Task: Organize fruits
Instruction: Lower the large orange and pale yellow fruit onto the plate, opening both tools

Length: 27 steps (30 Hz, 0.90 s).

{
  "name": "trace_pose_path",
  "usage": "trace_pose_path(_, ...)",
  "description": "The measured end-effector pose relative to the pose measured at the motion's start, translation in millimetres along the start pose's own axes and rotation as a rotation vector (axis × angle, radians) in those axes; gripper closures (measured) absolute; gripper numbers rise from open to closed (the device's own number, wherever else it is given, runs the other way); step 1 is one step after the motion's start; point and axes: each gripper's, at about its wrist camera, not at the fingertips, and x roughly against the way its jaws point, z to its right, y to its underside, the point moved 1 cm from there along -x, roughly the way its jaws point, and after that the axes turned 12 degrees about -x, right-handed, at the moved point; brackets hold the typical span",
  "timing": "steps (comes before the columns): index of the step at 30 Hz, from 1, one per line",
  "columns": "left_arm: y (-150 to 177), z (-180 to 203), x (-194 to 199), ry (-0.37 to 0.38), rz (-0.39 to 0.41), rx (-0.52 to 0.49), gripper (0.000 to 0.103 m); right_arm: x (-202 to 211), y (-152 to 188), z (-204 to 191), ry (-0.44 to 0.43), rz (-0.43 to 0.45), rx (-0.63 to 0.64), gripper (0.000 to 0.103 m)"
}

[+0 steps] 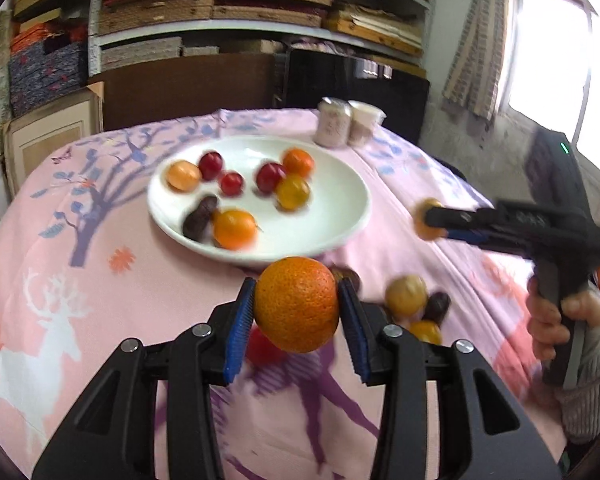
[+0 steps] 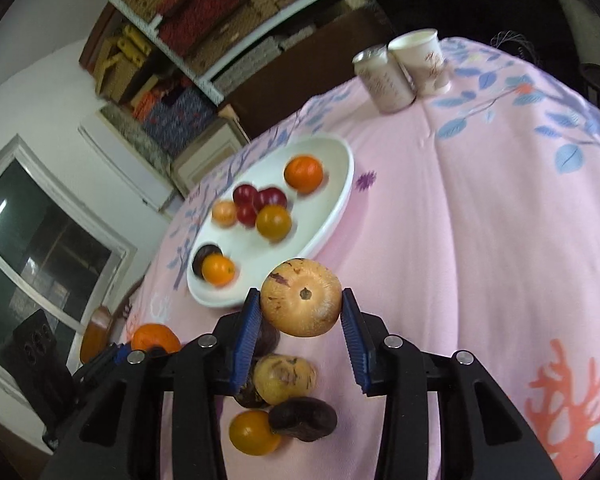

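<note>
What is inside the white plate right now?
The white plate holds about eight small fruits: three orange ones, three dark red, one yellow-orange and one dark brown piece. The brown piece is partly covered by an orange.

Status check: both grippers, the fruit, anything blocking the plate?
Left gripper shut on orange. Right gripper shut on tan fruit. White plate partly filled; approach clear.

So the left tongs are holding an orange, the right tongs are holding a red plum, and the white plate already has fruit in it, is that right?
Not quite. The right tongs are holding a tan, speckled round fruit, not a red plum; the right wrist view shows it between the blue pads. The rest stands: the left tongs hold an orange, and the white plate already has fruit in it.
</note>
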Motion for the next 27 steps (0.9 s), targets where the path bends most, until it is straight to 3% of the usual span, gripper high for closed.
trace_pose_path(4,-36.6,-31.7,-4.1,-0.039,0.023,0.063,0.062,-3.1,-23.6,-22.5,0.004,0.007,0.034,0.062)
trace_pose_path(11,-72.2,-20.3,-66.4,0.042,-0.021,0.049,0.062,-54.9,-50.5,-48.4,0.012,-0.013,0.049,0.062)
trace_pose_path(12,-72.4,-17.5,-74.4,0.045,-0.031,0.044,0.062,-60.7,-51.2,-46.3,0.005,-0.008,0.035,0.061)
trace_pose_path(13,-70.9,-15.4,-82.8,0.048,-0.040,0.042,0.060,-65.1,-52.8,-42.2,0.002,0.003,0.017,0.051)
trace_pose_path(15,-67.8,-13.9,-90.5,0.049,-0.050,0.039,0.040,-67.9,-55.1,-36.3,0.015,0.008,0.020,0.039)
trace_pose_path(17,-65.4,-13.9,-88.5,0.023,-0.034,0.038,0.030,-61.8,-58.2,-32.1,0.017,0.036,0.016,0.039)
trace_pose_path(20,-63.5,-15.4,-76.0,0.025,-0.002,0.047,0.029,-50.8,-58.5,-28.6,-0.014,0.050,-0.012,0.039)
trace_pose_path(23,-56.1,-19.1,-52.0,-0.030,0.042,0.039,0.013,-35.2,-51.5,-24.5,-0.002,0.079,-0.002,0.033)
trace_pose_path(27,-24.5,-27.8,-23.5,-0.078,0.042,0.067,0.010,-16.2,-36.6,-11.0,0.010,0.104,-0.009,0.027)
